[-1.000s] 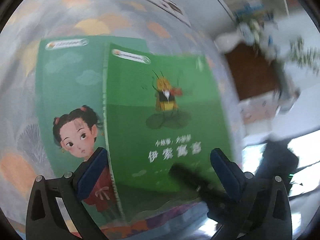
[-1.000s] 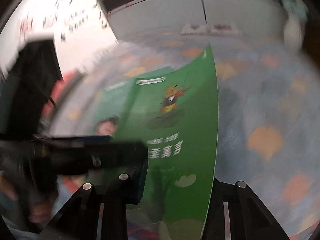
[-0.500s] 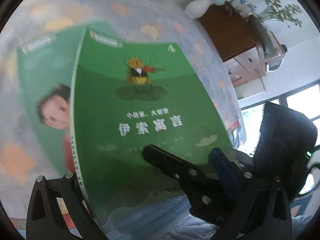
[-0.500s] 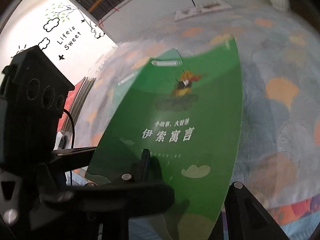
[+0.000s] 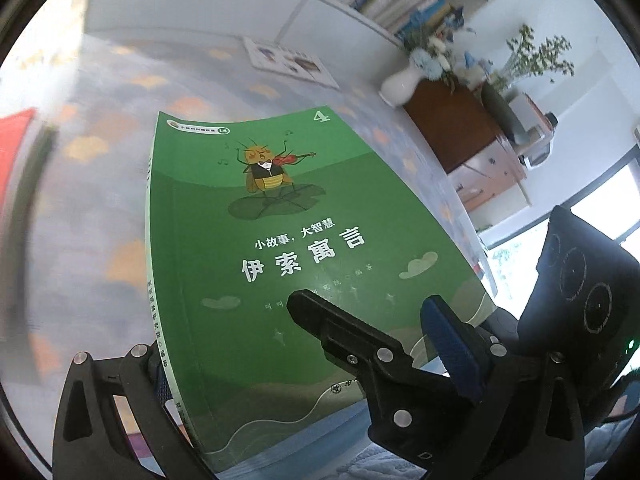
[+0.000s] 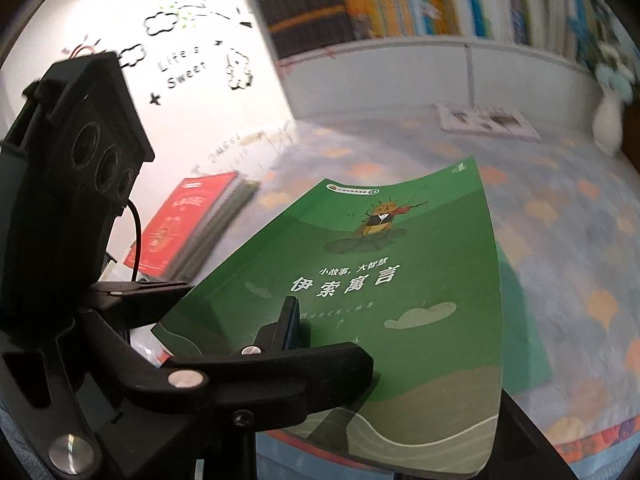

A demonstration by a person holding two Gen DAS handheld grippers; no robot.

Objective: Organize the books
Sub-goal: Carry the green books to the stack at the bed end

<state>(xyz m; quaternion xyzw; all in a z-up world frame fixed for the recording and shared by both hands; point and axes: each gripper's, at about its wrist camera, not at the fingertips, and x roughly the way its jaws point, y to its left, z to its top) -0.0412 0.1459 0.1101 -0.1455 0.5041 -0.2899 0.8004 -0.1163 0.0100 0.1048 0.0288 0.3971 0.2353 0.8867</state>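
Observation:
A green book [image 5: 304,216] with a violin-playing cricket on its cover is held up, tilted, above the patterned bed [image 5: 100,208]. My right gripper [image 6: 400,360] is shut on its near edge, with one finger [image 6: 289,320] on the cover and the other below the book. That finger [image 5: 320,320] also lies across the cover in the left wrist view. My left gripper [image 5: 294,334] stands open and wide. Its left finger [image 5: 160,380] is at the book's spine, its blue right pad [image 5: 448,340] by the near right corner. A second green book [image 6: 524,320] lies on the bed underneath.
A red book [image 6: 188,220] tops a stack at the bed's left side. An open booklet [image 5: 288,60] lies at the far end, below a white shelf of books [image 6: 400,4]. A white vase [image 5: 400,84] and a wooden dresser [image 5: 460,128] stand on the right.
The cricket book has come up off the green book with the girl's face, which has dropped out of the left wrist view. Both grippers rose with it and now look toward the shelf.

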